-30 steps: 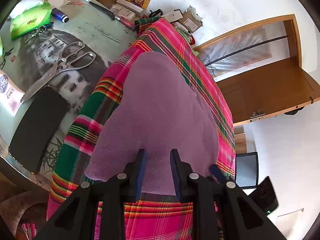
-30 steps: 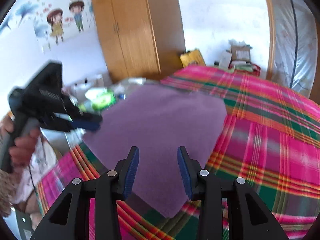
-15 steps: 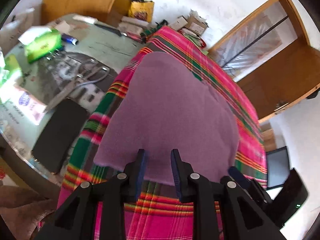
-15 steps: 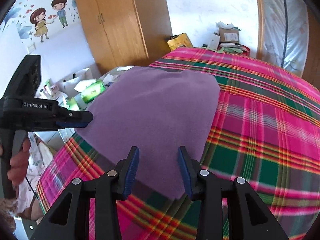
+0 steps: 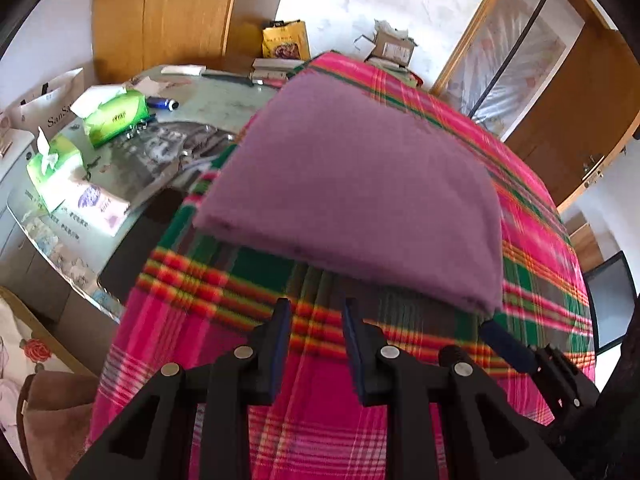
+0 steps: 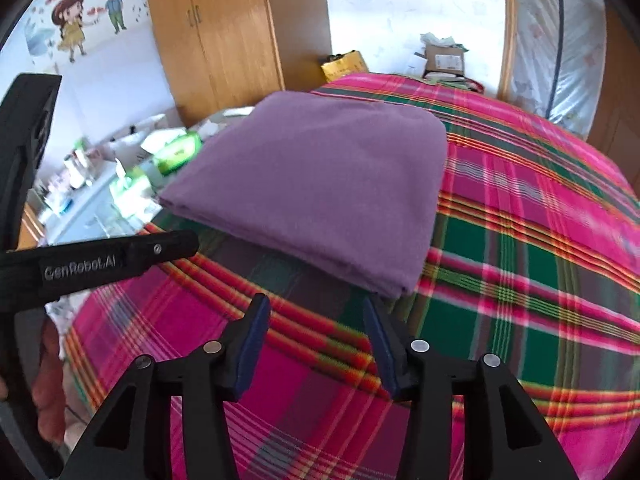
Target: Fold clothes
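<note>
A folded purple cloth (image 5: 352,184) (image 6: 320,188) lies flat on the pink and green plaid blanket (image 5: 224,344) (image 6: 520,272). My left gripper (image 5: 315,312) hovers just short of the cloth's near edge, open, with only blanket between its fingers. My right gripper (image 6: 315,308) is near the cloth's near right corner. Its jaws are opening, and nothing is between them. One of the right gripper's blue fingertips (image 5: 504,344) shows at the lower right of the left wrist view. The left gripper's body (image 6: 120,256) crosses the left side of the right wrist view, held by a hand (image 6: 48,396).
Left of the blanket stands a glass-topped table (image 5: 224,108) with green tissue packs (image 5: 114,114), scissors, a black phone (image 5: 140,248) and small items. A wooden wardrobe (image 6: 216,32) stands behind, boxes (image 6: 444,58) sit at the blanket's far end, and a wooden door (image 5: 572,120) is to the right.
Both grippers have drawn back off the purple cloth, whose near edge now lies beyond the fingertips. The right jaws stand wider. The left gripper has swung round toward the wardrobe side.
</note>
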`<act>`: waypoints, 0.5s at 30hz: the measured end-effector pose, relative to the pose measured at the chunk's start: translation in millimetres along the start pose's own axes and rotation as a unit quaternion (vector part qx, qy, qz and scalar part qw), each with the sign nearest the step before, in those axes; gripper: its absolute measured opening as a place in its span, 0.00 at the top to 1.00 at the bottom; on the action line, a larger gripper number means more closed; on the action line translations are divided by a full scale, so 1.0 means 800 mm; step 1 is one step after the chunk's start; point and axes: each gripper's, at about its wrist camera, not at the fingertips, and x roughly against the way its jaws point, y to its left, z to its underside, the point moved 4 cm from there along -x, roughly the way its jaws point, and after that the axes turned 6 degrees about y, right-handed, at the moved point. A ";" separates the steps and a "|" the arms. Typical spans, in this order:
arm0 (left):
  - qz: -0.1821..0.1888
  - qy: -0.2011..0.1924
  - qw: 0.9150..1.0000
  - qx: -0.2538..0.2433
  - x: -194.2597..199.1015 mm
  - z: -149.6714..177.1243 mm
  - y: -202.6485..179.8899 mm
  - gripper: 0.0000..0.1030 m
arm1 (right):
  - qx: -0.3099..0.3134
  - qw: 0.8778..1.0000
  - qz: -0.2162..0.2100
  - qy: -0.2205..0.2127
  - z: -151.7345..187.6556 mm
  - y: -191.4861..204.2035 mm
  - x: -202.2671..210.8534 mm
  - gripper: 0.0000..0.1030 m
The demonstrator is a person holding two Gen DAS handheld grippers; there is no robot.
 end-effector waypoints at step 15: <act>-0.030 -0.034 0.998 -0.039 -0.013 -0.003 -0.012 0.75 | -0.020 0.999 0.041 0.009 -0.002 0.007 -0.024 0.37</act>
